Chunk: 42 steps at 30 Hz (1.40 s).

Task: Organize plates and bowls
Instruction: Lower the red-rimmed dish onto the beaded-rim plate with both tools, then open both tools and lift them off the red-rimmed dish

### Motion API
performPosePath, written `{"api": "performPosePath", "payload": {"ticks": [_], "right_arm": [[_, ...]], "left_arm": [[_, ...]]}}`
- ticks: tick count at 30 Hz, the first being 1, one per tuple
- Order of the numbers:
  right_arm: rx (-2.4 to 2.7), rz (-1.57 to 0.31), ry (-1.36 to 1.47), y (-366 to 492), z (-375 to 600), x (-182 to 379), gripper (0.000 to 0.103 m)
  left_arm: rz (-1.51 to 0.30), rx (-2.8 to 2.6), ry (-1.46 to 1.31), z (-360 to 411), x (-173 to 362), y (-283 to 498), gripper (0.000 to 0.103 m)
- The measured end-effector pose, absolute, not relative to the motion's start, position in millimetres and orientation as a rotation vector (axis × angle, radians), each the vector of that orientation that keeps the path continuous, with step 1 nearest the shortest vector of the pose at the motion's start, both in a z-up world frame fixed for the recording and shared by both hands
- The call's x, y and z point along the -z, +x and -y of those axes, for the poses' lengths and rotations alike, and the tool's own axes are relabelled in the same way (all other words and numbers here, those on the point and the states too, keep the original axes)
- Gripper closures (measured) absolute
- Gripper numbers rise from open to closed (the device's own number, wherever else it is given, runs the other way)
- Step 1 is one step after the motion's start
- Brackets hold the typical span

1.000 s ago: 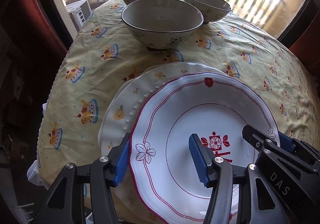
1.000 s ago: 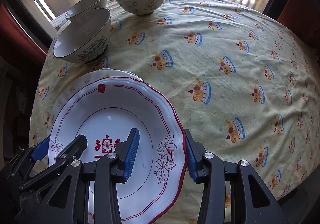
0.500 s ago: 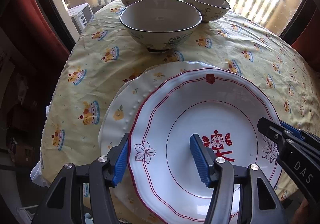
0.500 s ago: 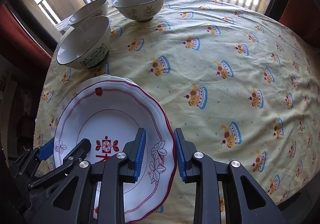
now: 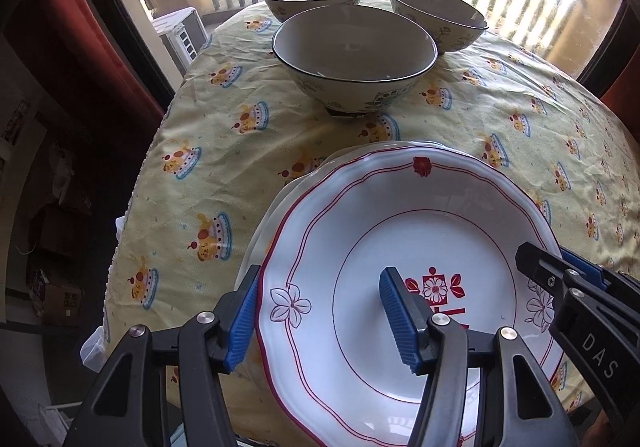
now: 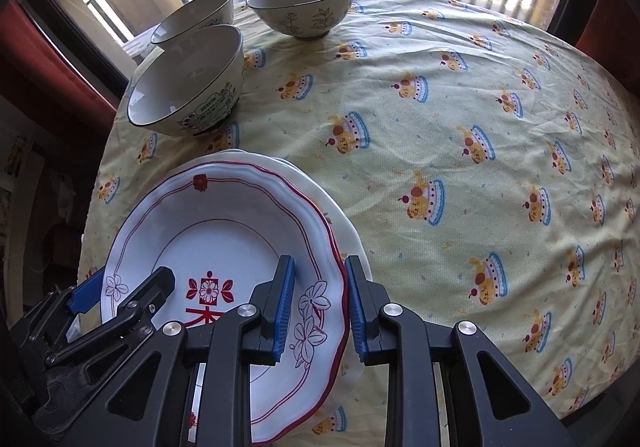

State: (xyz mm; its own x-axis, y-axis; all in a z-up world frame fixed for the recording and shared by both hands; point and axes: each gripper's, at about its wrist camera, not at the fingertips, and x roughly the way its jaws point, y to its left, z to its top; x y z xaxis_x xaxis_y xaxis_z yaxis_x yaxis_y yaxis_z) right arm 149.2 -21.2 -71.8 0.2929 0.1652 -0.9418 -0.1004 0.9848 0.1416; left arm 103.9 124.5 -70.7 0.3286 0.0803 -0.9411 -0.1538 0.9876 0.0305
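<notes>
Two grippers straddle plate (image 5: 400,215) rims | red flower (image 5: 422,166) toward bowls (image 5: 354,55)

The red-rimmed plate (image 5: 400,215) looks glossy and smooth, catching window glare, like the cream plate (image 6: 340,219) under it. The bowls (image 5: 354,55) seem glazed ceramic (shiny inside). The yellow tablecloth (image 6: 460,107) is matt, creased woven cloth. Gripper pads (image 5: 398,317) are ribbed blue rubber on matt black plastic

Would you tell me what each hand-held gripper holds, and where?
Both straddle the red-trimmed white plate: right hand-held gripper at its right rim, left hand-held gripper at its left rim.
</notes>
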Motion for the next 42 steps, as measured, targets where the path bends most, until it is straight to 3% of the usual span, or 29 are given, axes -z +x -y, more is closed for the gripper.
{"api": "performPosePath", "payload": {"ticks": [7,19,25,33,42], "right_arm": [[-0.148,-1.221,0.032,145.5,16.2,72.5,0.075],[-0.101,-1.192,-0.04,135.3,8.3,74.4,0.073],[-0.113,-1.211,-0.068,141.3,6.6,74.4,0.066],[-0.065,-1.191,-0.027,135.3,15.9,57.0,0.036],[-0.109,-1.13,-0.007,153.4,5.1,26.5,0.035]], "left_arm": [[-1.188,-0.189,-0.073,-123.7,72.3,101.6,0.043],[-1.172,-0.145,-0.048,-119.8,73.7,97.9,0.032],[-1.178,-0.119,-0.096,-129.4,72.2,98.9,0.027],[-1.193,-0.064,-0.134,-146.1,63.1,97.0,0.016],[-1.136,-0.07,-0.126,-148.6,31.4,118.8,0.014]]}}
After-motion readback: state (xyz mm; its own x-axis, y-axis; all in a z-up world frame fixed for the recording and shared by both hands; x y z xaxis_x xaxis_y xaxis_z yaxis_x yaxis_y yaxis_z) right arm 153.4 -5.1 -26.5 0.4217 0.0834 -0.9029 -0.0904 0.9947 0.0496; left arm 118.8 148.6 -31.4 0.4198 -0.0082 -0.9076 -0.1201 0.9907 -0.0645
